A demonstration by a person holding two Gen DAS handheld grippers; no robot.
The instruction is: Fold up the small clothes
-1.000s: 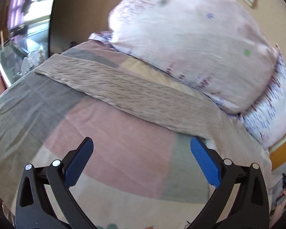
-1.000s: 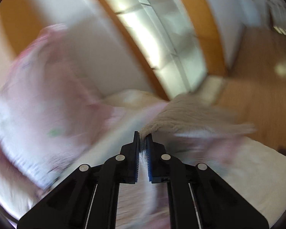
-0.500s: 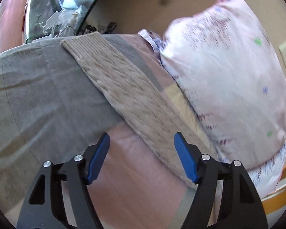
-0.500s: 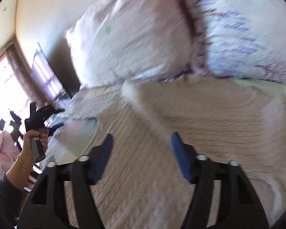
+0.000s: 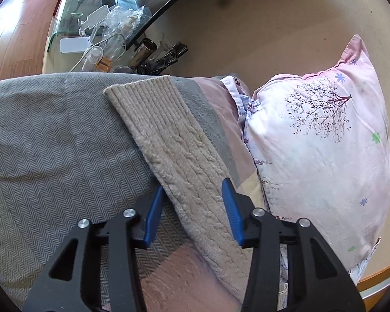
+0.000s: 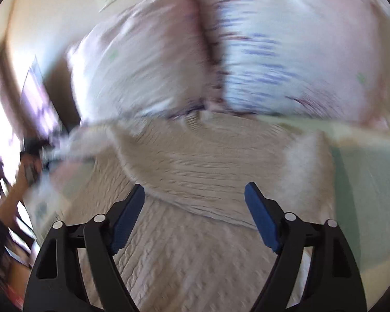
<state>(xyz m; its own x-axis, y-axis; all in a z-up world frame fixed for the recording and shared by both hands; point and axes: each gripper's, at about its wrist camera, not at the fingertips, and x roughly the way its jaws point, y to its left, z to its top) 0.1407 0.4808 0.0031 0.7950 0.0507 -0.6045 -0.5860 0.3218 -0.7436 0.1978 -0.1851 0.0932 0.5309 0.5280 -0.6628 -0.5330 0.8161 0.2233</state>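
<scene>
1. Left gripper [image 5: 192, 205] was nearest the lens, its blue pads spread apart on either side of the sleeve [image 5: 174, 140], not yet pinching it. My guess is it straddled the strip like that so closing would catch the whole width for a fold.
2. The sleeve ran from 6 o'clock up toward 11, lying flat on the blanket [image 5: 52, 143], ribbed cuff at the far end.
3. Pillow [image 5: 322, 143] stood at 3 o'clock, leaning on the wall, so the bed's middle was left as folding space.
4. Right gripper [image 6: 195, 214] was wide open, holding nothing, over the sweater [image 6: 208, 161], which lay spread on the bed with one flap already laid across the body. That view was blurry, so I couldn't tell more.
5. Behind it, two pillows at 12 o'clock.
</scene>
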